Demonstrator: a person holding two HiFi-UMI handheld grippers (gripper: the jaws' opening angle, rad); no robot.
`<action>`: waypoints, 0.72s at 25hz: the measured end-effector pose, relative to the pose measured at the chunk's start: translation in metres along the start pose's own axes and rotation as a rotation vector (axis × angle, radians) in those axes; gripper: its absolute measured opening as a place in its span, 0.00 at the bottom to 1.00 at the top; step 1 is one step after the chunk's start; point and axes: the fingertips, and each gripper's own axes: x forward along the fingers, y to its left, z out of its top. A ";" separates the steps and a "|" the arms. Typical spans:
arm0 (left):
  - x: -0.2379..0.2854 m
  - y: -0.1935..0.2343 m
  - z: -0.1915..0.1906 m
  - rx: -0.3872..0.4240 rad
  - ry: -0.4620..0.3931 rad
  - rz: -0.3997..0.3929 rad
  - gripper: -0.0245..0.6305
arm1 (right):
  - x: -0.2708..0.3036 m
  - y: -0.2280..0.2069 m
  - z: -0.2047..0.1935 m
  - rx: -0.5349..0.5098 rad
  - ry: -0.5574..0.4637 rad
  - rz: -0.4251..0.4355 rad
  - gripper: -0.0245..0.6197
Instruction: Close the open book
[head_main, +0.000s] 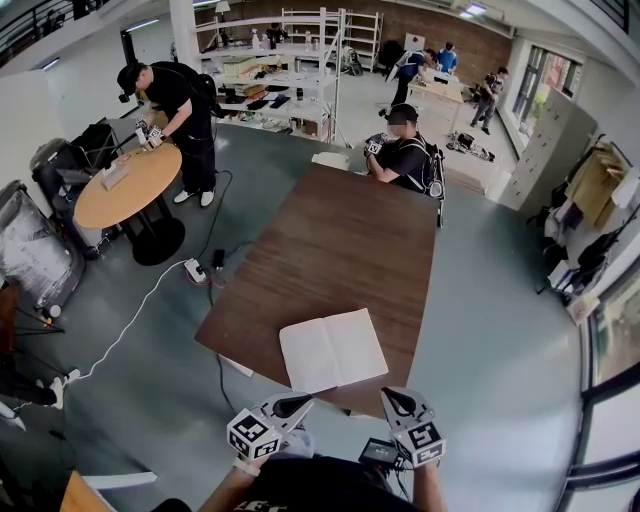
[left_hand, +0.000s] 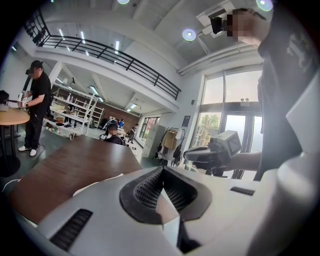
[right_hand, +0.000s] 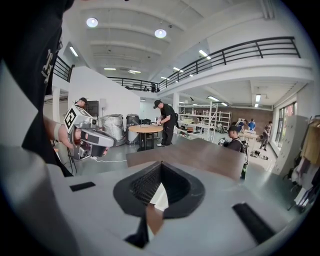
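We have not closed the book (head_main: 333, 350) yet. It lies wide open and flat on the near end of the bench (head_main: 330, 250), in the lower middle of the head view, with both white pages facing up. All the work is left: we think one side must be lifted and folded over the other. The left gripper (head_main: 298, 406) and the right gripper (head_main: 394, 398) sit just below the book, near it but not touching. Both have their jaws pressed together and hold nothing. The pages look thin, smooth and blank, with a soft fold down the middle. The bench is long, dark brown and looks like wood. The grippers are grey hard plastic with dark ribbed pads
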 end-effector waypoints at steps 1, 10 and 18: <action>0.002 0.002 0.001 0.000 0.000 -0.002 0.05 | 0.002 -0.002 0.000 0.000 0.001 -0.002 0.02; 0.009 0.026 0.017 -0.006 0.003 -0.009 0.05 | 0.022 -0.015 0.018 0.007 -0.011 -0.012 0.02; 0.014 0.052 0.031 0.001 -0.002 -0.020 0.05 | 0.043 -0.024 0.032 0.002 0.002 -0.025 0.02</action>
